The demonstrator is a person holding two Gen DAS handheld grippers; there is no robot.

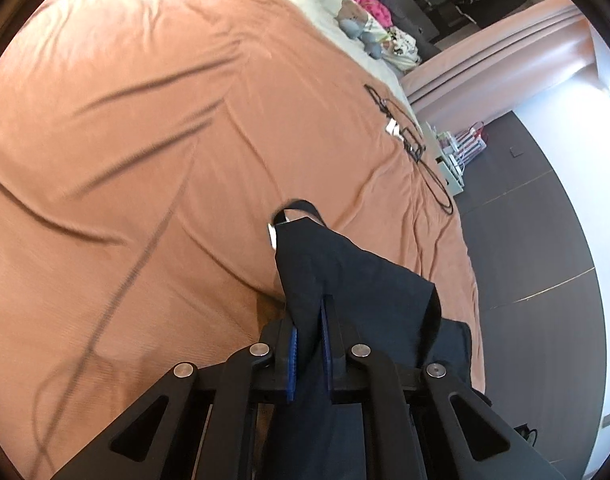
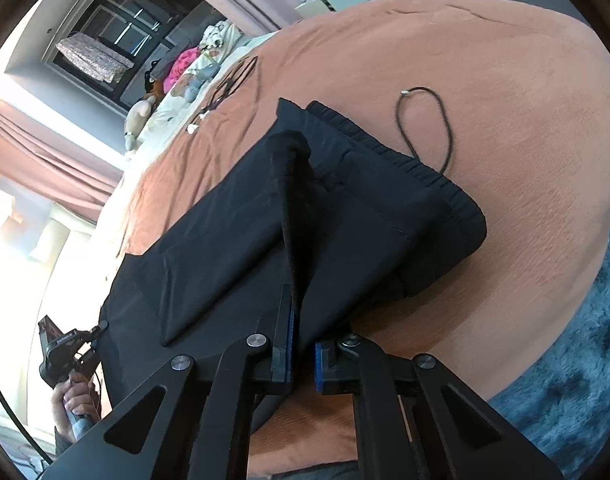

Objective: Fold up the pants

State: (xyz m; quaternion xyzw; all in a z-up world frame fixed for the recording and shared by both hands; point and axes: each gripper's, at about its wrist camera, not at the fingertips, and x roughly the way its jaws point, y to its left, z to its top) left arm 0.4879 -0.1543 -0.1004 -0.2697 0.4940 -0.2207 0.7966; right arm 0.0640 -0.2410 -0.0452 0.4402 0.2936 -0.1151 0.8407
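Note:
Black pants [image 2: 233, 232] lie on an orange bedspread [image 2: 505, 120], waistband [image 2: 425, 172] toward the far right. My right gripper [image 2: 301, 320] is shut on a raised ridge of the pants' cloth that stands up between its blue pads. In the left wrist view, my left gripper [image 1: 309, 328] is shut on another fold of the black pants [image 1: 345, 272], which drapes upward from its jaws above the bedspread [image 1: 145, 160]. In the right wrist view, a person's hand [image 2: 71, 404] holds the left gripper's handle at the lower left.
A black cord loop [image 2: 425, 120] lies on the bedspread beyond the waistband. More black cables [image 1: 409, 136] lie near the bed's far edge. Stuffed toys and pink cloth [image 1: 365, 12] sit at the head of the bed. A blue shaggy rug [image 2: 565, 360] borders the bed. Dark floor [image 1: 525, 240] lies to the right.

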